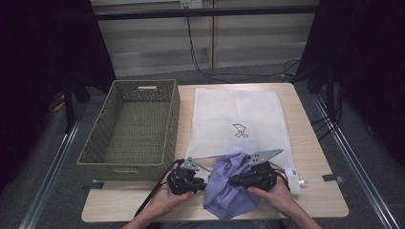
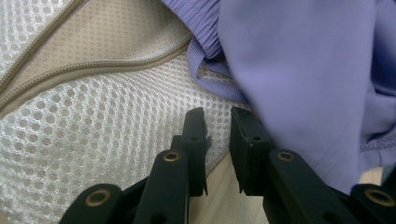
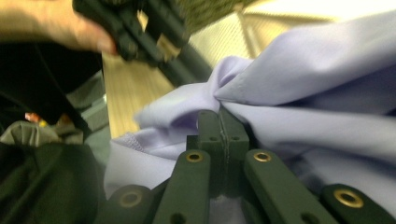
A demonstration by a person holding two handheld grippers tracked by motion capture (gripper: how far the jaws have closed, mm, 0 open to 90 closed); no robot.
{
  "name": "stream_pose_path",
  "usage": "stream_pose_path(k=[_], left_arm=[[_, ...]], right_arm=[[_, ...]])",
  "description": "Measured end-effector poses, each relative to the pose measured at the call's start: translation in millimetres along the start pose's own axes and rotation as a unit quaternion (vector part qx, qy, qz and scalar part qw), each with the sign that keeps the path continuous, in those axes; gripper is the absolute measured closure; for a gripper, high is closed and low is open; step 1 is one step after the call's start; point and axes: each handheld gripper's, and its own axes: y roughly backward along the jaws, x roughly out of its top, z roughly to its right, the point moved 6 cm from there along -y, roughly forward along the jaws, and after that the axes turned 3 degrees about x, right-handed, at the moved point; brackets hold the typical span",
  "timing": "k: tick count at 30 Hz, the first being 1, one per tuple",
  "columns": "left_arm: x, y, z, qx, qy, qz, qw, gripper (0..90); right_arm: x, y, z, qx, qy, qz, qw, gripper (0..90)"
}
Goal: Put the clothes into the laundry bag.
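So, quick count: one lilac garment (image 1: 230, 183), one white mesh laundry bag (image 1: 234, 119) with a little dark logo on it, one woven basket (image 1: 133, 125), and two hand-held grippers. The garment sits bunched at the near edge of the table (image 1: 315, 191), lying partly over the bag's near corner, right between the two hands.

The right gripper (image 3: 219, 114) is clamped tight on a fold of the lilac cloth, with the pads meeting and the fabric puckering out of them. The left gripper (image 2: 217, 116) has its jaws a narrow gap apart, resting at the mesh bag's edge just beside the garment. In the left gripper view the gap looks bare, so nothing's pinched there. That view also shows the bag's zipper (image 2: 88, 65) running across the mesh.

The table is light wood, with the basket at its left side and the bag spread flat to the right of it. The floor around is grey, dark curtains hang on both sides, and a black cable trails down the back wall.
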Motion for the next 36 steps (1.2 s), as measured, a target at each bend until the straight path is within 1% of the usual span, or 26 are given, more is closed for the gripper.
stream_pose_path(k=[2,3,5,6,7,8,9,10,11,12,15,18,20,21,22,23,24,25,26,28,30,31,32,33,34,36], left_arm=[[-0.1,0.1,-0.4,-0.002,-0.004,-0.005,1.0000,76.1],[-0.1,0.1,-0.4,-0.002,-0.004,-0.005,1.0000,76.1],[0.6,-0.8,0.8,0.001,-0.004,0.001,1.0000,76.1],[0.5,-0.8,1.1,0.001,-0.007,-0.001,1.0000,76.1],[0.5,-0.8,1.1,0.001,-0.007,-0.001,1.0000,76.1],[0.3,-0.8,1.0,-0.001,-0.007,-0.001,1.0000,76.1],[0.3,-0.8,1.0,-0.001,-0.007,-0.001,1.0000,76.1],[0.6,-1.2,2.2,0.002,-0.006,0.001,1.0000,76.2],[0.6,-1.2,2.2,0.002,-0.006,0.001,1.0000,76.4],[0.4,-0.9,2.7,0.006,-0.017,-0.002,0.9998,76.5],[0.5,-1.4,3.2,0.007,-0.022,-0.002,0.9997,77.9],[0.5,-1.1,2.9,0.007,-0.026,-0.005,0.9996,78.6],[0.5,-1.4,3.0,0.006,-0.026,-0.003,0.9996,78.7],[0.5,-1.4,3.0,0.006,-0.026,-0.003,0.9996,78.6],[0.5,-1.4,3.8,0.005,-0.028,-0.003,0.9996,78.6],[0.5,-1.4,3.8,0.005,-0.028,-0.003,0.9996,78.6],[1.0,-2.2,4.9,0.005,-0.021,0.002,0.9998,78.6],[1.0,-2.3,5.0,0.004,-0.021,0.002,0.9998,78.6],[0.5,-1.6,4.4,0.006,-0.031,-0.002,0.9995,78.6],[0.5,-1.8,4.7,0.006,-0.033,-0.001,0.9994,78.6],[0.3,-1.7,4.8,0.005,-0.037,-0.002,0.9993,78.6],[0.3,-1.7,4.8,0.005,-0.037,-0.002,0.9993,78.6],[0.3,-1.7,4.9,0.004,-0.038,-0.002,0.9993,78.6],[0.3,-1.7,4.9,0.003,-0.038,-0.003,0.9993,78.8],[0.4,-1.8,4.7,0.003,-0.042,-0.002,0.9991,78.9],[0.1,-1.5,4.9,0.004,-0.043,-0.005,0.9991,79.3]], right_arm=[[4.0,4.1,2.5,-0.002,-0.005,0.011,0.9999,90.0],[4.0,4.1,2.5,-0.002,-0.005,0.011,0.9999,90.0],[7.8,8.1,5.5,-0.008,-0.007,0.020,0.9998,90.0],[11.9,12.1,9.3,-0.012,-0.009,0.031,0.9994,90.0],[11.9,12.1,9.3,-0.012,-0.009,0.031,0.9994,90.0],[16.2,14.9,13.7,-0.017,-0.014,0.040,0.9989,90.0],[16.2,14.9,13.7,-0.017,-0.014,0.040,0.9989,90.0],[21.1,16.3,17.1,-0.020,-0.016,0.047,0.9986,90.0],[21.1,16.3,17.1,-0.020,-0.016,0.047,0.9986,90.0],[25.8,15.3,19.8,-0.024,-0.015,0.049,0.9984,90.0],[30.0,13.6,22.8,-0.029,-0.015,0.048,0.9983,90.0],[37.3,10.7,32.2,-0.039,-0.018,0.042,0.9982,90.0],[37.8,7.0,37.5,-0.045,-0.016,0.034,0.9983,90.0],[37.8,7.0,37.5,-0.045,-0.016,0.034,0.9983,90.0],[34.2,1.2,43.6,-0.051,-0.025,0.032,0.9979,90.0],[34.2,1.2,43.6,-0.051,-0.025,0.032,0.9979,90.0],[32.1,-1.4,45.6,-0.053,-0.024,0.029,0.9979,90.0],[28.3,-5.4,47.7,-0.059,-0.024,0.018,0.9978,90.0],[24.3,-9.2,49.5,-0.065,-0.022,0.006,0.9977,90.0],[23.4,-10.4,50.0,-0.064,-0.022,0.006,0.9977,90.0],[21.7,-13.3,51.9,-0.071,-0.022,-0.003,0.9972,90.0],[21.7,-13.3,51.9,-0.071,-0.022,-0.003,0.9972,90.0],[20.3,-15.0,54.0,-0.083,-0.019,-0.012,0.9963,90.0],[17.7,-18.5,57.1,-0.084,-0.021,-0.023,0.9960,90.0],[16.9,-19.3,58.0,-0.087,-0.024,-0.028,0.9955,90.0],[16.3,-20.1,59.5,-0.088,-0.027,-0.030,0.9954,90.0]])
